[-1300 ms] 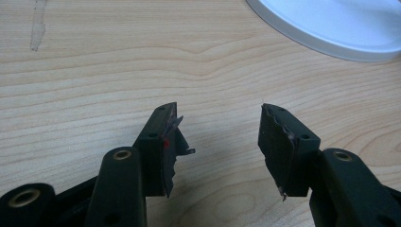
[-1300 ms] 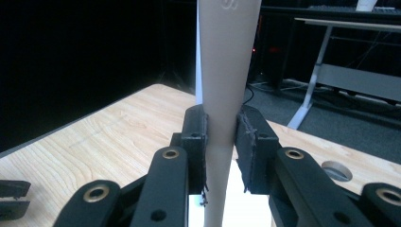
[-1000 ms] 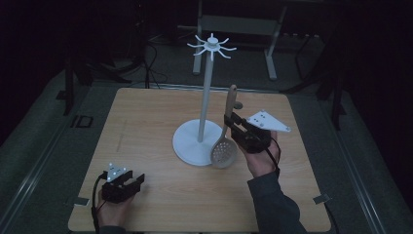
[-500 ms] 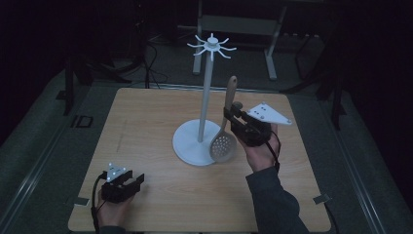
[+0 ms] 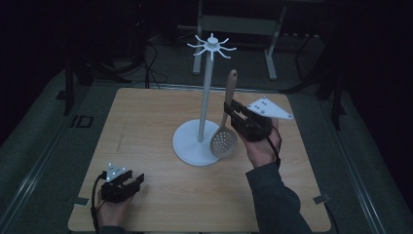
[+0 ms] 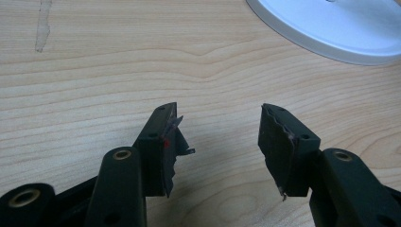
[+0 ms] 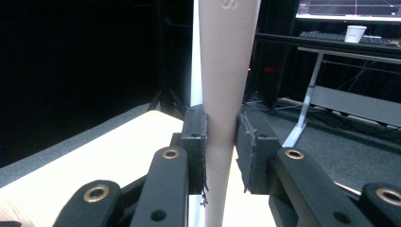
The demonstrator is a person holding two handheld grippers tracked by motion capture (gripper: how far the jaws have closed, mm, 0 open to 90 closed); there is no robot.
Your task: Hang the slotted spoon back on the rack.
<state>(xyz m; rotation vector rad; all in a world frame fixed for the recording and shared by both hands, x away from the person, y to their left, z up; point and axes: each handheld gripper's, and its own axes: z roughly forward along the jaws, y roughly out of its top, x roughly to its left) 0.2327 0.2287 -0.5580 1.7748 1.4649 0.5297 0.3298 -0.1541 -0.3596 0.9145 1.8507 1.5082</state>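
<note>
Darkness surrounds the wooden table (image 5: 146,122), where we see a white utensil stand (image 5: 207,97) rising from its round base, hooks fanned at the top. Beside the stand's pole, on the person's right, the right gripper (image 5: 229,108) is raised off the table on an extended forearm, its jaws clamped on the wooden handle of a slotted spoon (image 5: 224,141). We see the spoon held nearly upright, its perforated bowl hanging down over the rim of the stand's base. Well apart from the stand, toward the near left corner, the left gripper (image 6: 217,137) rests low over bare wood, jaws apart and holding nothing.
</note>
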